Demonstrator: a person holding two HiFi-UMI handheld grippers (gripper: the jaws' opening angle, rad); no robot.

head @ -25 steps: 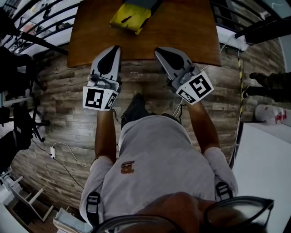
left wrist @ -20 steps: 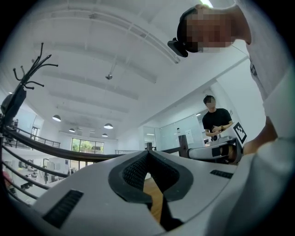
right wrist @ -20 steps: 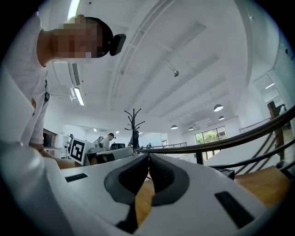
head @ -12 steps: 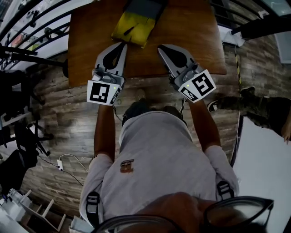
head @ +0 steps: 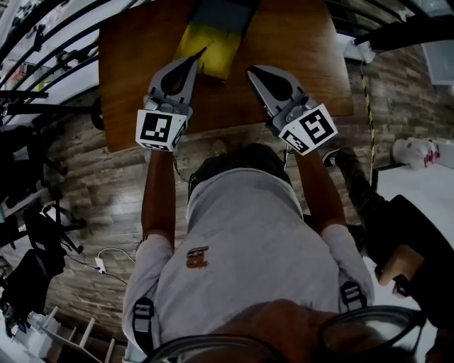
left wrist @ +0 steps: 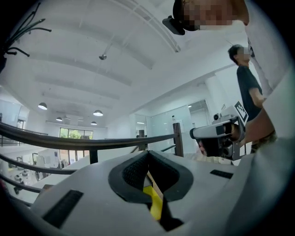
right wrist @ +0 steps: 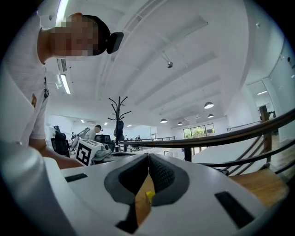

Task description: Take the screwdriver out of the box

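Observation:
A yellow box lies at the far middle of a brown wooden table, with a short dark streak on its near left corner. I cannot tell whether that streak is the screwdriver. My left gripper is shut and empty, its tip at the box's near left edge. Yellow shows through the gap under its jaws. My right gripper is shut and empty too, over bare wood just right of the box. A small bit of yellow shows below its closed tips.
A dark grey object lies behind the box at the table's far edge. Black railings run along the left. Plank floor lies below the table. A white cabinet and someone's dark shoe are at the right.
Both grippers have moved forward from above the floor to over the table. The table and yellow box have come nearer, and the left tip now reaches the box.

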